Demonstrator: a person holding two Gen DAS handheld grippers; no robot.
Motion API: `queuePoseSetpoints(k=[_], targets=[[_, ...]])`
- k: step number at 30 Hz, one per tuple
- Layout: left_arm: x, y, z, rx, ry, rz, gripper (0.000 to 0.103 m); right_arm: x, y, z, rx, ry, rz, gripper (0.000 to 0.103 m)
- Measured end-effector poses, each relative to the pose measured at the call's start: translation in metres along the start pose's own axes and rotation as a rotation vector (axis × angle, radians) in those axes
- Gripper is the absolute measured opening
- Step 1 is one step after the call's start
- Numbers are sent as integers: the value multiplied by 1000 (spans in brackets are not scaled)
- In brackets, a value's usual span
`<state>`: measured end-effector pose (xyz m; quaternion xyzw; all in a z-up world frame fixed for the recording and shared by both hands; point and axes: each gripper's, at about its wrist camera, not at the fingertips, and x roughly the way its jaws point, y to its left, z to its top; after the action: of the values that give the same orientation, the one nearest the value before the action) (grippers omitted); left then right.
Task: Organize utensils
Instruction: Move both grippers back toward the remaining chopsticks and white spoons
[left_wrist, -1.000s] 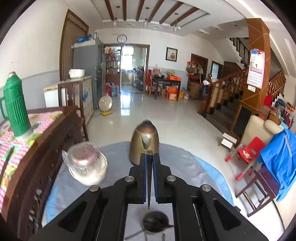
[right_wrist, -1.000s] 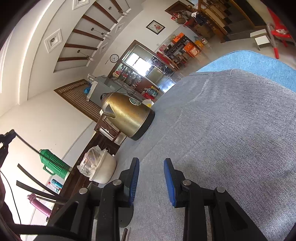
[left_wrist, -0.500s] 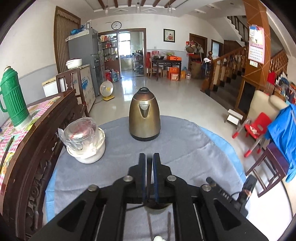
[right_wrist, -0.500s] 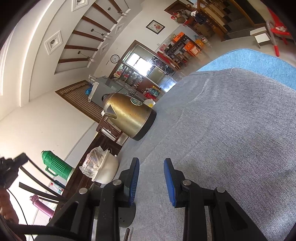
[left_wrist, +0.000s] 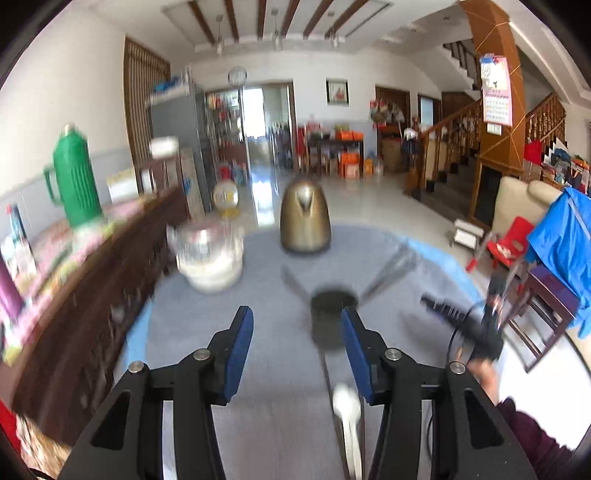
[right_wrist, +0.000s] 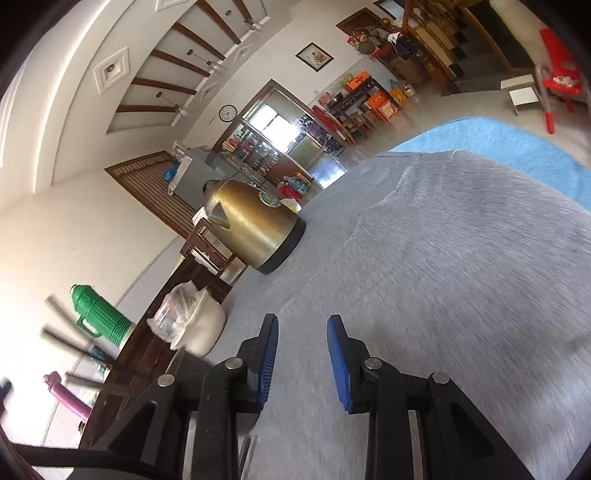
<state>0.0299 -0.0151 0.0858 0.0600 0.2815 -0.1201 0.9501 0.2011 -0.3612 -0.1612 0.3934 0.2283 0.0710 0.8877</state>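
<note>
- Left view alone is showing the left gripper (left_wrist: 297, 345), its jaws just opened and spread with nothing pinched, the blurred white-tipped utensil (left_wrist: 347, 413) lying low centre, long axis pointing up-frame toward the dark holder (left_wrist: 332, 314).
- Right gripper (right_wrist: 302, 354) is standing part open, empty, over grey cloth (right_wrist: 443, 258).
- Kettle (left_wrist: 304, 221) is sitting farther back.

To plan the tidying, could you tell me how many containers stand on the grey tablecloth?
3: a brass kettle at the far middle, a white pot left of it, and a black utensil holder nearest the camera. Others may lie out of view.
</note>
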Motion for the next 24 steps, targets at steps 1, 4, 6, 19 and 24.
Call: queuePoseSetpoints(k=[1, 4, 6, 19, 24], targets=[[2, 2, -11, -5, 21, 6, 50, -10, 2, -3, -5, -1, -1, 30], [13, 12, -42, -35, 97, 23, 50, -45, 12, -16, -22, 23, 9, 31], [20, 18, -61, -75, 148, -2, 50, -61, 22, -23, -57, 44, 11, 31], [21, 7, -98, -8, 205, 59, 53, -111, 104, -92, -198, 230, 85, 31], [23, 22, -100, -37, 219, 103, 59, -106, 124, -114, -240, 299, 96, 31]])
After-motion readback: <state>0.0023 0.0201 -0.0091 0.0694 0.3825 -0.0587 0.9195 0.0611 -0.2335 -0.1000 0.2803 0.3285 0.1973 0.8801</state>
